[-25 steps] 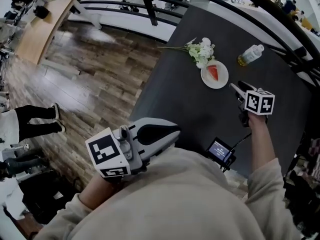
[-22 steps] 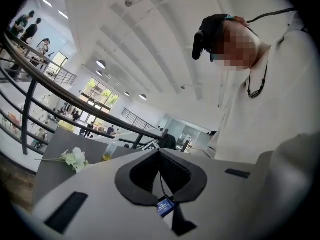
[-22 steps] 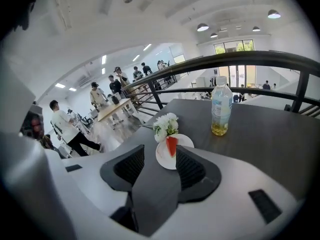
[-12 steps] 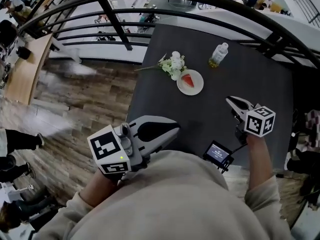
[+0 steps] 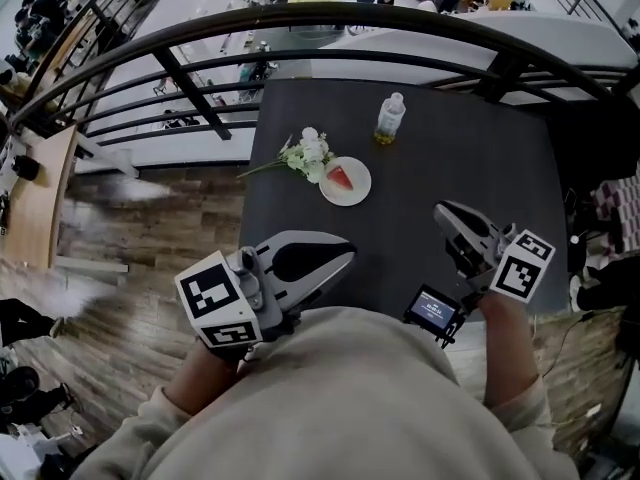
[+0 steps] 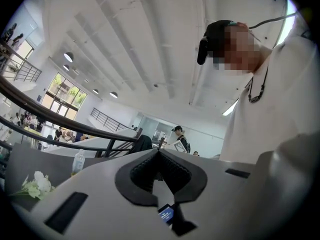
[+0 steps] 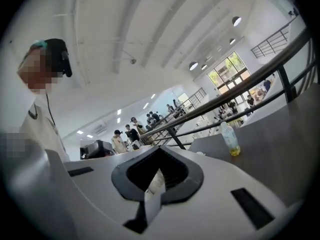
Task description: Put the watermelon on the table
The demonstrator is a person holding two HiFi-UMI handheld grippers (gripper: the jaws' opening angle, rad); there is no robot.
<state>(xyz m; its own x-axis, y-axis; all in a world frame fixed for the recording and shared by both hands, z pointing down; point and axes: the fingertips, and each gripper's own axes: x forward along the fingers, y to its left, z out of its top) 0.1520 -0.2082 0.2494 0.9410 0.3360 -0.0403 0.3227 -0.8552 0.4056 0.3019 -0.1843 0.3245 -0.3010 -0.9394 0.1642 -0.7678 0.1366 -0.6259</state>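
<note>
At the near edge of the bench (image 5: 450, 148), left tool (image 5: 345, 253) and right tool (image 5: 445, 213) are shut, empty (right's jaws just closed), so reaching may merely shove the watermelon (image 5: 342, 177).

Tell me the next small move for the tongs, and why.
Probably nothing more than lowering both tongs to rest. The watermelon slice already lies on its plate on the table. The right tongs have just been closing with nothing between them. The left tongs are shut and empty too, and both sit well apart from the plate.
</note>
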